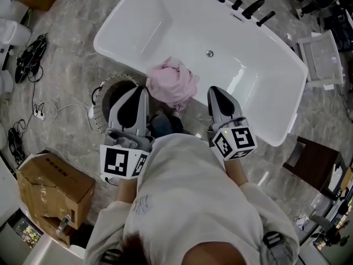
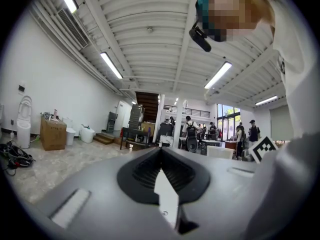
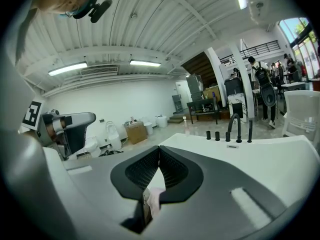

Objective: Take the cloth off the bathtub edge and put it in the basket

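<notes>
Head view: the left claw (image 1: 141, 93) and the right claw (image 1: 218, 91) are held side by side, both pointing toward the bathtub (image 1: 265, 120). Both claws are clenched with nothing between the tips. The left gripper view and the right gripper view each show the tips pressed together.

The pink cloth (image 1: 174, 83) lies bunched on the near tub rim, between the two claws. It is close to the left claw's tip, with a visible gap to the right one. The basket (image 1: 101, 112) stands on the floor beneath the left claw, beside the tub's outer wall, mouth upward.

Ahead of the right claw, the white basin runs open to the black taps (image 1: 237, 4) on the far rim. A cardboard box (image 1: 52, 184) sits on the floor behind and left of the left claw.
</notes>
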`<move>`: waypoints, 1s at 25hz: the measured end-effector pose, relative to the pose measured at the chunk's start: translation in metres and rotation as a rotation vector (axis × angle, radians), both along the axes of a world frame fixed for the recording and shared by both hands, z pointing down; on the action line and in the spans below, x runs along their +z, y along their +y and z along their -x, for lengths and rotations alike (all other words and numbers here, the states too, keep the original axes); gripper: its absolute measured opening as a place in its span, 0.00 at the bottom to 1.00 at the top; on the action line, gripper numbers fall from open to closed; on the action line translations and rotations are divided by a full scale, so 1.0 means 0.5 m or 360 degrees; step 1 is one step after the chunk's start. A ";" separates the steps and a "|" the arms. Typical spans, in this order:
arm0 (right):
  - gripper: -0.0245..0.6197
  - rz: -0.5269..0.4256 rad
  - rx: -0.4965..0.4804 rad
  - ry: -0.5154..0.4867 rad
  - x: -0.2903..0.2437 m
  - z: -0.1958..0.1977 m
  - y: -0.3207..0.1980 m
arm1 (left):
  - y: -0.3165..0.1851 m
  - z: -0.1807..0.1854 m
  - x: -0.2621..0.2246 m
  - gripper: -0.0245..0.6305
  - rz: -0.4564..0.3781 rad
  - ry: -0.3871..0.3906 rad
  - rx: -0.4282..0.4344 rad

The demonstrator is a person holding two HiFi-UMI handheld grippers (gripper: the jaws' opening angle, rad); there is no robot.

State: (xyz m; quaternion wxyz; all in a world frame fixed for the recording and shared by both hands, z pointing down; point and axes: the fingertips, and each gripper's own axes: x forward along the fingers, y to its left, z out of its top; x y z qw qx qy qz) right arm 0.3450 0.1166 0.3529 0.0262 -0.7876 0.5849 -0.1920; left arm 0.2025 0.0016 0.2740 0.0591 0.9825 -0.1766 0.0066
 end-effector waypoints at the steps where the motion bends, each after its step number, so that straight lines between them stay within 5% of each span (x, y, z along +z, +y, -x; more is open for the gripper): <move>1: 0.04 0.0002 0.0002 -0.0003 0.001 -0.001 0.000 | 0.001 -0.003 0.000 0.06 0.0001 -0.0003 0.0008; 25: 0.04 0.0005 0.0048 -0.0052 -0.011 0.023 -0.056 | -0.062 -0.005 0.002 0.06 0.0031 -0.0047 0.0094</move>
